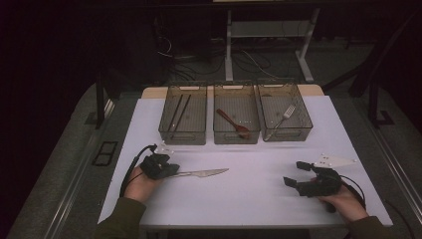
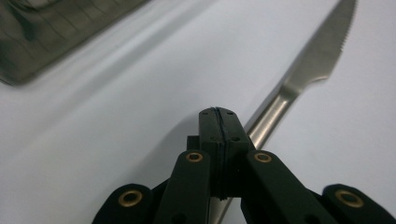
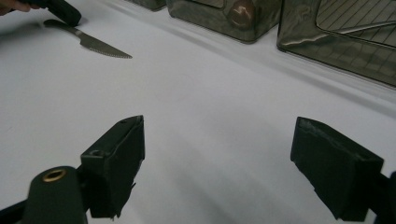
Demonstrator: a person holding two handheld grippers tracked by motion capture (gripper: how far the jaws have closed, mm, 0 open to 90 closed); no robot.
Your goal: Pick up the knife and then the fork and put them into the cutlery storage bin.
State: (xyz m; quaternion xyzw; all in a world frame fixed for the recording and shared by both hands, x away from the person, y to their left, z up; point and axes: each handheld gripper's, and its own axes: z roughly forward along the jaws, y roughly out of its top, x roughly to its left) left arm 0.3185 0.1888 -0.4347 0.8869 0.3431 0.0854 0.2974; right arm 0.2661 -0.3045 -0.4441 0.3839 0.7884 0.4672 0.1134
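High view has us holding the knife (image 1: pixel 199 173) by its handle in our left gripper (image 1: pixel 166 170), jaws closed tight on it, blade pointing right across the white surface (image 1: pixel 249 199) and lying low over it or on it. From the left gripper view the handle runs between the shut jaws and the serrated blade (image 2: pixel 322 51) juts well past them. Our right gripper (image 1: pixel 298 173) rests near the right edge with its jaws wide apart and nothing between them. Three bins sit at the far side: the left bin (image 1: pixel 183 135) with chopsticks (image 1: pixel 178 112), the middle bin (image 1: pixel 237 135) with a wooden spoon (image 1: pixel 233 123), the right bin (image 1: pixel 298 133) with a fork (image 1: pixel 284 117).

Our grip sits far back on a thin, smooth handle, so we judge the long blade could pivot or droop once lifted, and slide out. Carried low, its tip could catch a bin wall and shove the bin.
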